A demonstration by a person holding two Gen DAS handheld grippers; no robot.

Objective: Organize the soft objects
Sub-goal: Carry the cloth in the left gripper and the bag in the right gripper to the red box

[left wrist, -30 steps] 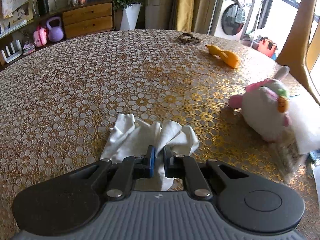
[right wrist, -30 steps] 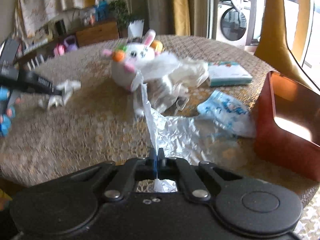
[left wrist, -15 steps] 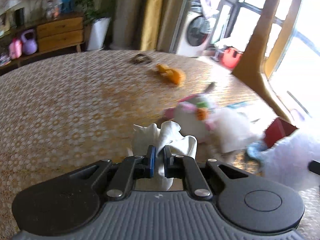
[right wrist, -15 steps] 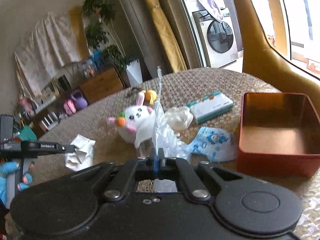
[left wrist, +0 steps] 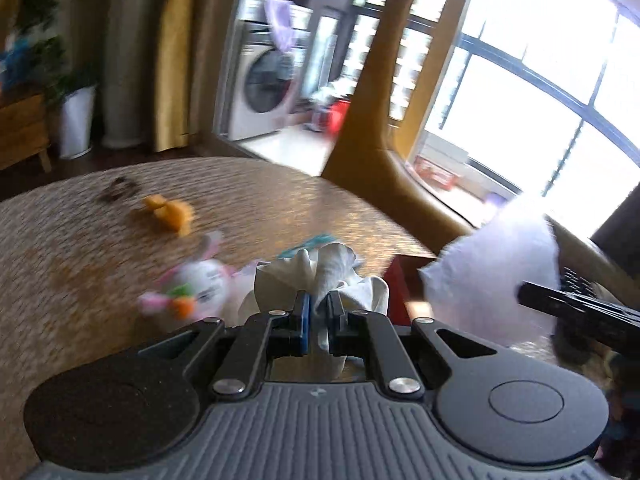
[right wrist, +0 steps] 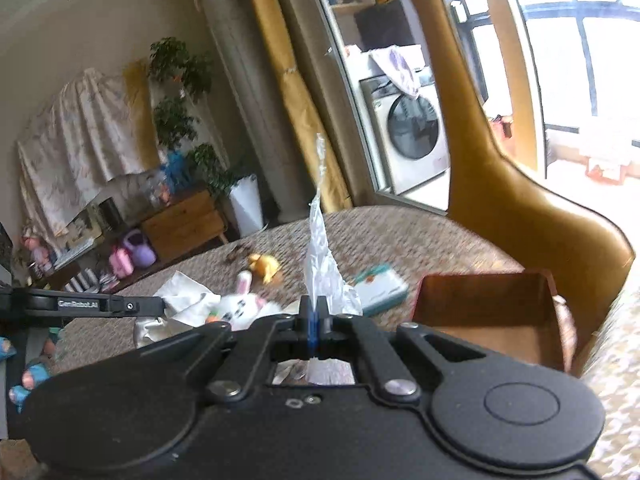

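Left wrist view first: the left gripper (left wrist: 318, 314) is clamped on a bunched white cloth (left wrist: 320, 270), which stands up between the pads and hangs clear of the table (left wrist: 80, 248). A second ago that cloth lay on the lace tablecloth at the jaws; now it is lifted and the camera has swung toward the window side. The plush rabbit (left wrist: 192, 286), formerly at 3 o'clock, now sits at 9 o'clock of the cloth, and the orange toy (left wrist: 170, 212) lies at 10 o'clock, further off. The red box (left wrist: 398, 292) edges into sight at 3 o'clock just behind the cloth, with the crinkled plastic bag (left wrist: 496, 276) and the black finger (left wrist: 580, 312) of the other gripper beyond it. I judge the cloth is being carried toward the box.

Right wrist view: the right gripper (right wrist: 316, 322) is shut tight on a thin edge of the clear plastic bag (right wrist: 320, 256), which rises as a narrow twisted strip at 12 o'clock. Earlier most of the bag trailed on the table; now it is drawn up off it. The red box (right wrist: 492, 316), open and seemingly empty, sits at 3 o'clock, near the jaws. The left gripper's arm (right wrist: 92, 305) reaches in from 9 o'clock with the white cloth (right wrist: 184, 300) at its tip, above the plush rabbit (right wrist: 244, 304). A teal packet (right wrist: 380, 286) lies between bag and box. Both soft items look ready for dropping into the box.
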